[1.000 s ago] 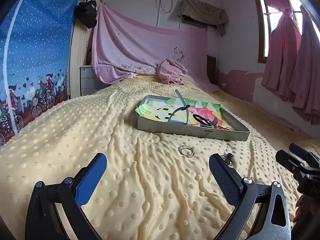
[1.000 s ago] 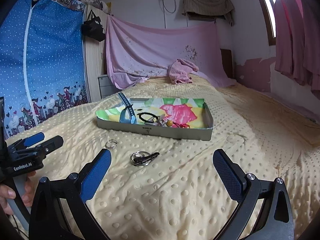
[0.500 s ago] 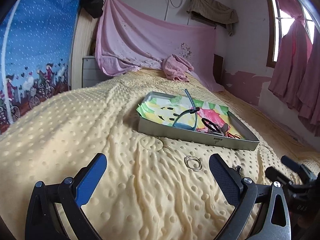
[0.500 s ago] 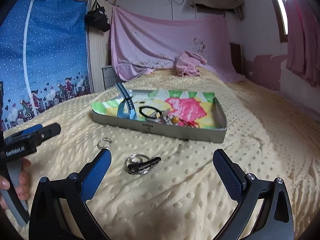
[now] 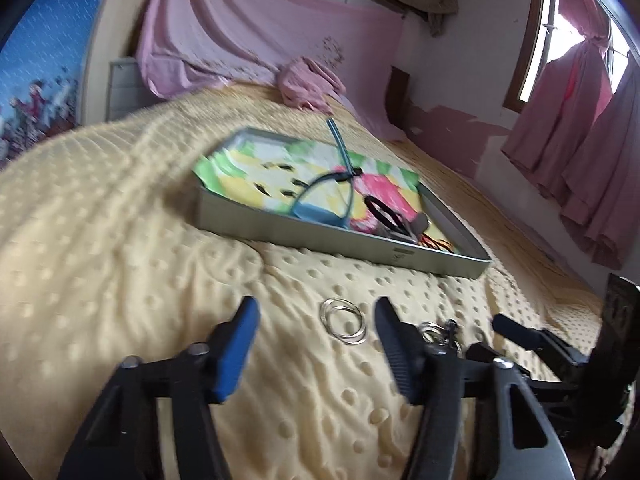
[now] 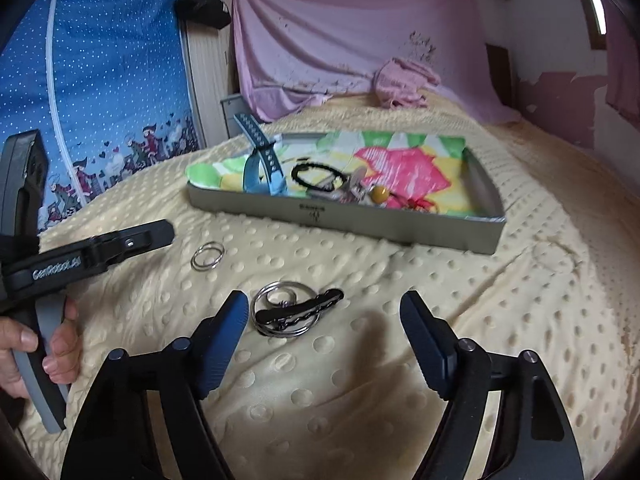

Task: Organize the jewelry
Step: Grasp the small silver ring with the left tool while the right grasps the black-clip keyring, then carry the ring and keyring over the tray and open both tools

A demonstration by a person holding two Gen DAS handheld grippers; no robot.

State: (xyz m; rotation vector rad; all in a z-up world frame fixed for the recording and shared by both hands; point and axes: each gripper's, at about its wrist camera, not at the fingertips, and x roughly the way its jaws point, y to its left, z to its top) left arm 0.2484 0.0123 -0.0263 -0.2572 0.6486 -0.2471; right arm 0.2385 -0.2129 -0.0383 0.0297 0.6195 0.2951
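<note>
A grey metal tray (image 5: 340, 242) (image 6: 400, 224) lined with bright paper sits on the yellow bed and holds a blue watch strap (image 6: 260, 168), a black bead bracelet (image 6: 316, 178) and small trinkets. A pair of thin silver rings (image 5: 343, 320) (image 6: 207, 255) lies on the blanket, just ahead of my open left gripper (image 5: 316, 322), between its fingertips. A key ring with a black clip (image 6: 294, 312) (image 5: 438, 330) lies just ahead of my open right gripper (image 6: 324, 316), near its left finger. Both grippers are empty.
The bumpy yellow blanket (image 6: 400, 360) covers the whole bed. A crumpled pink cloth (image 6: 406, 82) lies at the far end under a pink sheet on the wall. The left gripper body and hand (image 6: 48, 280) show at the left of the right wrist view.
Both grippers have moved forward and down toward the blanket. The silver rings now sit between the left fingertips, and the key ring is close before the right gripper. Both stay open.
</note>
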